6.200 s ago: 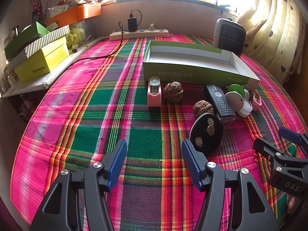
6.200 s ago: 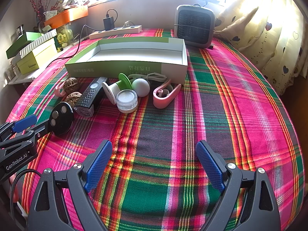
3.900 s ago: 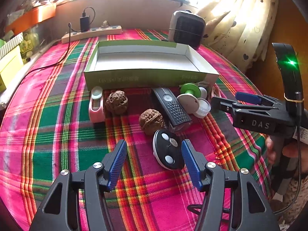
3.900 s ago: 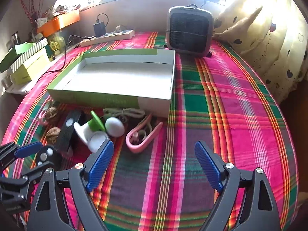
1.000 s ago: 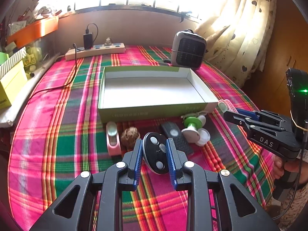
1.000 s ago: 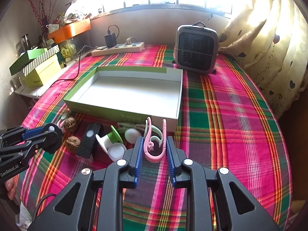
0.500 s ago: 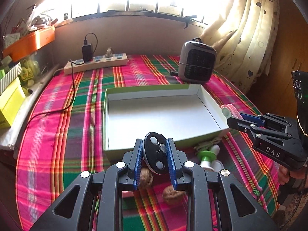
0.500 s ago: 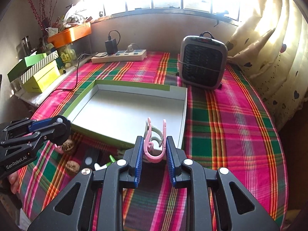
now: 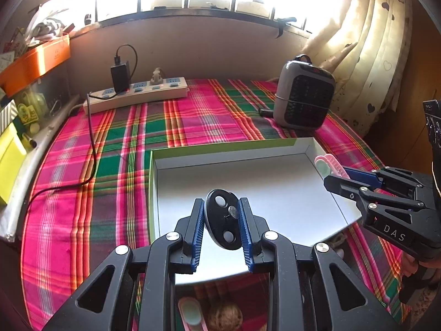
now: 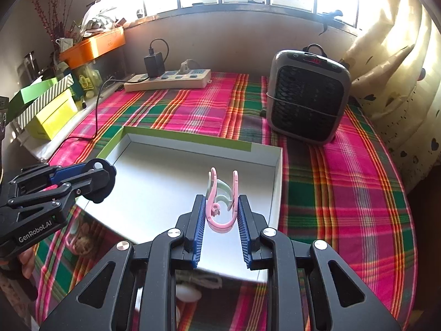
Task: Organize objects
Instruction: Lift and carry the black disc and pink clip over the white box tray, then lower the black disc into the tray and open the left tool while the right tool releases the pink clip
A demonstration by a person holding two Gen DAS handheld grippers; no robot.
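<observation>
We held two grippers over one open box (image 9: 165, 162), white inside with a green rim, which sat on the plaid tablecloth (image 9: 82, 193). Our left gripper (image 9: 222, 222) had its two blue pads closed on one black oval disc (image 9: 223, 219), gripped on edge above the near part of the box floor; we counted three pale round spots on its face. Our right gripper (image 10: 220, 215) was likewise clamped on one pink clip (image 10: 220, 207), a U-shaped piece with a mint-green inner part, held upright above the box's near right area. In the left wrist view the right gripper (image 9: 339, 175) showed at the right edge with the clip's pink tip (image 9: 328, 164) sticking out over the box's right wall. The box interior itself held nothing. Below its near edge, partly hidden by our tools, we saw one pink-and-mint item (image 9: 190, 313) and what looked like one walnut (image 9: 224, 317), though blur kept us from being sure. At the far side stood one grey heater (image 10: 308, 96) and one power strip (image 10: 168, 81) with one black charger (image 10: 154, 63) plugged in.
</observation>
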